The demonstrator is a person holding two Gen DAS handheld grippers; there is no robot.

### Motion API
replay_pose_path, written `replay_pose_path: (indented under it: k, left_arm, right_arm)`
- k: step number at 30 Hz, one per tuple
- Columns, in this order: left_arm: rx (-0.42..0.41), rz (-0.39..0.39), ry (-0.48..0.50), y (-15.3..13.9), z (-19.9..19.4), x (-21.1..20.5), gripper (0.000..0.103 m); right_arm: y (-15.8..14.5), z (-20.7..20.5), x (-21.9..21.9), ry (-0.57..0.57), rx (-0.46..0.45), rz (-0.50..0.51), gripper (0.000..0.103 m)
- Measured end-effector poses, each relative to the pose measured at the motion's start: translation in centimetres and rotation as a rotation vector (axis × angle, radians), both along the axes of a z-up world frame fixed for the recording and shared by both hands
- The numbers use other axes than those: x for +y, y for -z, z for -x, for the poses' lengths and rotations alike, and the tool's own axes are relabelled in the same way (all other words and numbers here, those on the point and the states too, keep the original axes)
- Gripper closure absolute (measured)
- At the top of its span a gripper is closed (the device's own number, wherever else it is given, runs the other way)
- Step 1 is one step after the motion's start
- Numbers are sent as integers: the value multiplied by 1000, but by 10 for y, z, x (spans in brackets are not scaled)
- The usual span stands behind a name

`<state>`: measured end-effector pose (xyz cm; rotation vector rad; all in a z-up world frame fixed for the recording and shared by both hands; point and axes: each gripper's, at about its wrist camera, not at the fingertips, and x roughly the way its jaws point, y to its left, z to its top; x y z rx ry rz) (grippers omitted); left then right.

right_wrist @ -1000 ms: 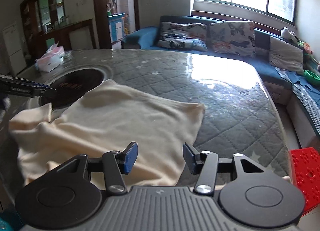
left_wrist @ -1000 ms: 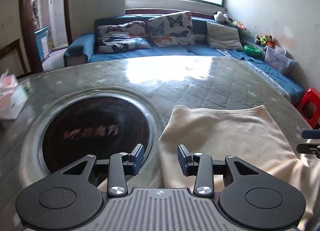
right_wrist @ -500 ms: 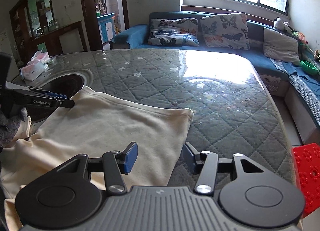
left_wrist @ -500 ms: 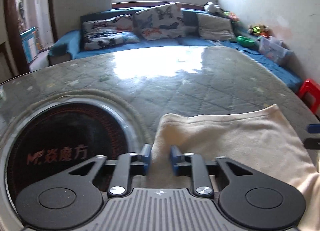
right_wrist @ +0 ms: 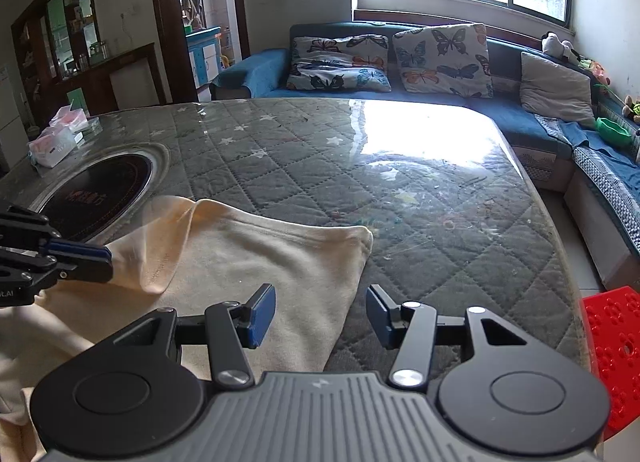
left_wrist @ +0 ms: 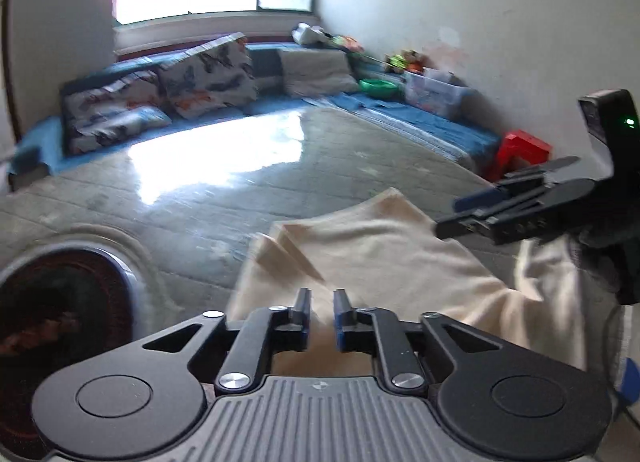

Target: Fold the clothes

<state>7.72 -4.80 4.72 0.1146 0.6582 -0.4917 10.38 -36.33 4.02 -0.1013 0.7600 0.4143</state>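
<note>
Lying flat, cream garment (right_wrist: 256,262) crosswise

garment (right_wrist: 256,258): cream, plain
table (right_wrist: 400,198): grey-green quilted diamonds with pale stars, under a glossy clear sheet
hob (right_wrist: 96,194): black disc, reddish lettering, silver ring
sofa (right_wrist: 508,118): blue
cushions (right_wrist: 440,58): off-white with butterflies in blue, orange and black
pillow (right_wrist: 556,90): plain grey
stool (right_wrist: 616,346): red, dotted with holes
bowl (right_wrist: 612,130): green
left gripper (left_wrist: 320,318): black, blue pads
right gripper (right_wrist: 320,316): black, blue pads
walls (left_wrist: 480,2): white
</note>
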Motion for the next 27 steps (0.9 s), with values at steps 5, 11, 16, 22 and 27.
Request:
replay_pose_path:
  k: [5, 11, 16, 22, 27]
  left_arm:
    - [-13, -29, 20, 2, 0, 0, 58]
    - [-15, -111, 97, 18, -1, -24, 57]
    - [-8, -172, 125, 32, -8, -32, 80]
    - [-21, -58, -53, 9, -32, 9, 97]
    - [8, -17, -232, 4, -65, 52, 98]
  right_arm:
    - [4, -6, 2, -2, 9, 10, 52]
    - [9, -20, 2, 1, 32, 15, 52]
    - [13, -35, 2, 16, 55, 0, 54]
    - [20, -58, 3, 40, 91, -16, 70]
    - [21, -72, 11, 42, 85, -4, 95]
